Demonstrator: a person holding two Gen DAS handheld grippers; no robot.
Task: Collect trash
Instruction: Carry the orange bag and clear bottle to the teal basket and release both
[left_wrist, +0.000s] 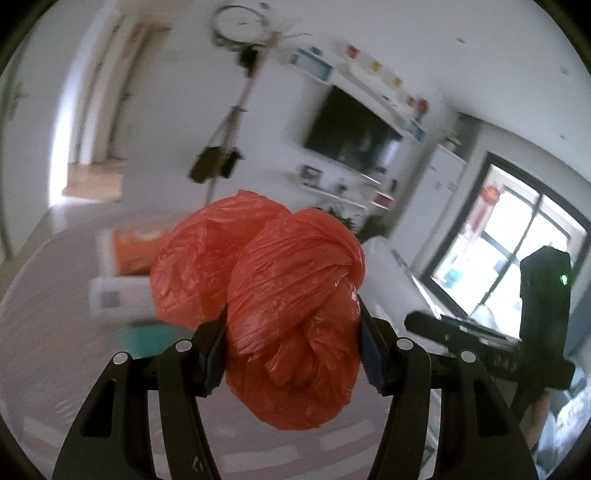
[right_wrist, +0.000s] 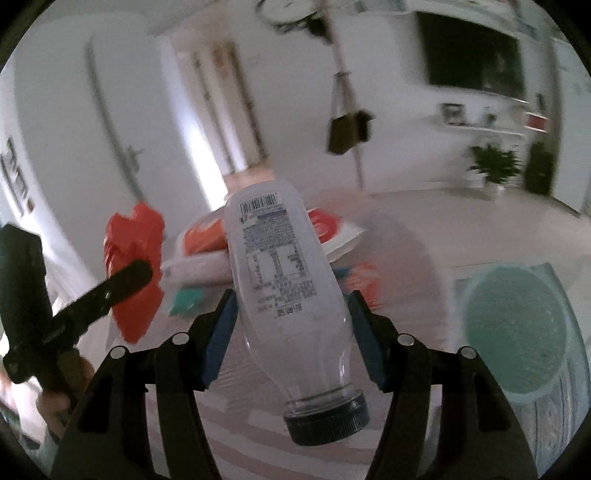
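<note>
left hand-held gripper (left_wrist: 291, 343): clamped on a knotted red plastic bag (left_wrist: 280, 306), lower middle of the left wrist view, pads pressed into both sides of the bundle.

right hand-held gripper (right_wrist: 291, 332): closed round an empty clear bottle (right_wrist: 284, 291), centre of the right wrist view, held upside down with the dark cap (right_wrist: 327, 421) toward the camera and the label facing up.

where the trash is: both pieces lifted off the table (left_wrist: 55, 332), nothing resting on it.

bag handling: probably feather-light, soft and crinkly, squashes under the pads. Best gripped at the dense knot, like now; loose film would likely slip out.

bottle handling: likely light, smooth and a bit slippery, thin walls that could buckle if squeezed hard. Mid-body hold looks okay; nearer the stiffer neck would probably be safer.

bin: pale teal round bin (right_wrist: 517, 328) at lower right of the right wrist view, open mouth facing up, most likely where both go.

other stuff: orange-and-white box (left_wrist: 136, 251) behind the bag, mid left, too blurry for detail.

risk: bottle sliding cap-first out of the pads.
</note>
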